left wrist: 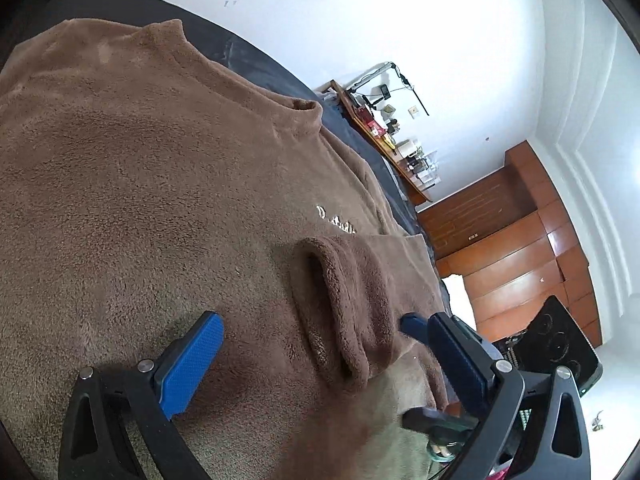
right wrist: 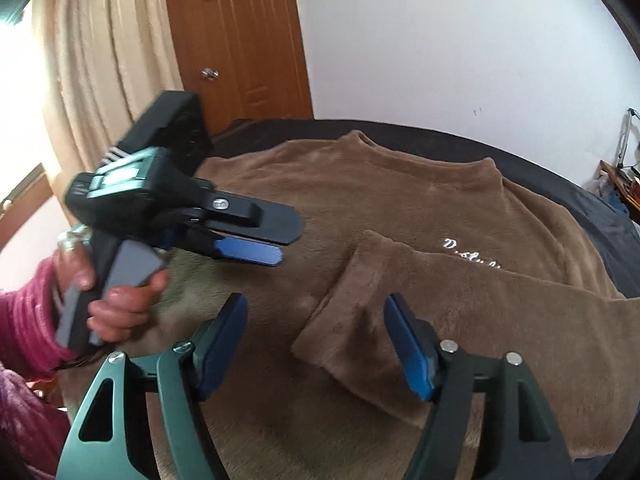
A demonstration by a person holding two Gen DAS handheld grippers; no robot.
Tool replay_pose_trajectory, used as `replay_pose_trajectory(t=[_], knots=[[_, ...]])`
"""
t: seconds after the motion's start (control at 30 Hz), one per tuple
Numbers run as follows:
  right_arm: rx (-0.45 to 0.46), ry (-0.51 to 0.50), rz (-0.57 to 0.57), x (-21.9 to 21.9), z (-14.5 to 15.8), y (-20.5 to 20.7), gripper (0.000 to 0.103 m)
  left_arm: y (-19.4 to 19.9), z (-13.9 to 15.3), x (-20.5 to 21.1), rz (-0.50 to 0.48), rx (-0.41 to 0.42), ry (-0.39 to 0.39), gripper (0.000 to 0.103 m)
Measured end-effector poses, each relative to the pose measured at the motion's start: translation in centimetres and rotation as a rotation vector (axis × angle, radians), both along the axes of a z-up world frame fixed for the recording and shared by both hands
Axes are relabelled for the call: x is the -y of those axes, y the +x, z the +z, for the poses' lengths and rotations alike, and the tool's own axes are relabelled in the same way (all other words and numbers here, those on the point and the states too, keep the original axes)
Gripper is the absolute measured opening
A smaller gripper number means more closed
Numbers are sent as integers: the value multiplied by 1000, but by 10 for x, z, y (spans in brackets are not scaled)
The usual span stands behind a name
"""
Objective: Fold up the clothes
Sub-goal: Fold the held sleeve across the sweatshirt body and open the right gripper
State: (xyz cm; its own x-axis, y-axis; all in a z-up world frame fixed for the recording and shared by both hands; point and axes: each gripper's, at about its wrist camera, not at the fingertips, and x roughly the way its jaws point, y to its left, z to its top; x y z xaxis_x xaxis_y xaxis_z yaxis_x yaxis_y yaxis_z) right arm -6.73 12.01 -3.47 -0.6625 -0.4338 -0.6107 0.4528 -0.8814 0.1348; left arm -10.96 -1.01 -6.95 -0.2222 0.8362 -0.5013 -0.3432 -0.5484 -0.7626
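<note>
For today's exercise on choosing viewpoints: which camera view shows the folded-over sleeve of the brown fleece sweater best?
The right wrist view: the sleeve lies fully visible, folded across the brown fleece sweater from its edge to the cuff. The left wrist view shows mainly the cuff opening and ribbing, close up between the tongs' fingers.

A home bedroom — a dark-sheeted bed, wooden door, beige curtains and wooden wardrobe.
</note>
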Motion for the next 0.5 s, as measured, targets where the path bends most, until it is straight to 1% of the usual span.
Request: replay_pose_trajectory(t=[0.07, 0.1, 0.17, 0.3, 0.33, 0.5], knots=[[-25, -44, -9, -13, 2, 8, 78, -1, 0, -1, 0, -4, 3, 103], [-37, -86, -29, -23, 4, 11, 79, -1, 0, -1, 2, -4, 6, 103], [-63, -193, -110, -50, 3, 13, 80, -3, 0, -1, 7, 15, 17, 103], [-75, -270, -276, -82, 0, 15, 80, -9, 1, -6, -10, 91, 84, 103], [-87, -272, -305, -86, 2, 19, 80, -11, 2, -10, -16, 109, 95, 103], [-180, -214, -405, -89, 13, 37, 80, -13, 6, -34, -44, 157, 74, 103]])
